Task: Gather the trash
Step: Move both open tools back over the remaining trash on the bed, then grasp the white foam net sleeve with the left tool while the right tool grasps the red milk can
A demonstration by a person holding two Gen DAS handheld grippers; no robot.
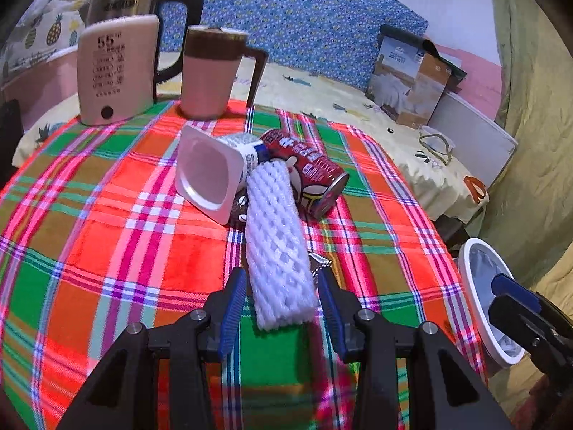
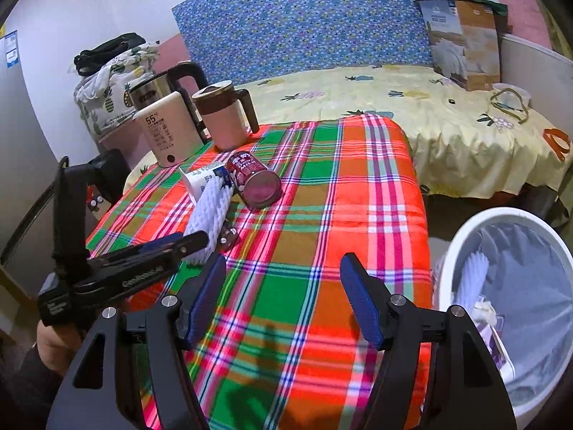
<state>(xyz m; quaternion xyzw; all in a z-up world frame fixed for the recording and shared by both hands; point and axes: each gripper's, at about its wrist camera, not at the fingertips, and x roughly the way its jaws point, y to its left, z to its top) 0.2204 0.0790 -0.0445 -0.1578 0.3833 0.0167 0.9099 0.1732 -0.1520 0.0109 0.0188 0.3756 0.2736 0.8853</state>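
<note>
A white foam net sleeve (image 1: 274, 243) lies on the plaid tablecloth (image 1: 107, 236), its near end between the open fingers of my left gripper (image 1: 283, 279). Behind it lie a tipped white yogurt cup (image 1: 207, 175), a red can (image 1: 308, 172) on its side and a small dark wrapper (image 1: 238, 211). In the right wrist view the sleeve (image 2: 209, 215), cup (image 2: 200, 179) and can (image 2: 254, 179) lie at the left. My right gripper (image 2: 283, 279) is open and empty above the tablecloth (image 2: 322, 215). A white trash bin (image 2: 515, 304) with a liner stands to its right.
A beige kettle (image 1: 118, 68) and a pink mug (image 1: 211, 71) stand at the table's far left. A bed with a yellow sheet (image 2: 412, 107) lies beyond the table, with a box (image 2: 462, 43) on it. The bin (image 1: 483, 297) is off the table's right edge.
</note>
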